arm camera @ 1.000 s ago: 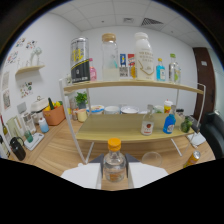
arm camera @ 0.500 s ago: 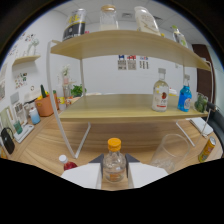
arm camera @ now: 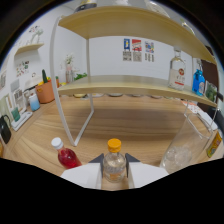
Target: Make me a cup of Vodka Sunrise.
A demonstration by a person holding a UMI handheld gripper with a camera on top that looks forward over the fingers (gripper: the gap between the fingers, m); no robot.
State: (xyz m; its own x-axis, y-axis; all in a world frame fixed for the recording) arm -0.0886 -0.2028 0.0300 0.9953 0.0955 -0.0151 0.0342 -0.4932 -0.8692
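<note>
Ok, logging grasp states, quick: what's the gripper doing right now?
Gripper: shut on the orange-capped clear bottle, held upright between its fingers.

Soft, even room light is filling the picture. Everything is looking a bit blurry. The shelf (arm camera: 135, 85) is bending like a bow near the edges, and black is circling the round view.

The gripper (arm camera: 114, 172) has dropped lower; a red-filled bottle (arm camera: 66, 156) at ten o'clock and a clear glass (arm camera: 177, 157) at two o'clock have appeared.
</note>
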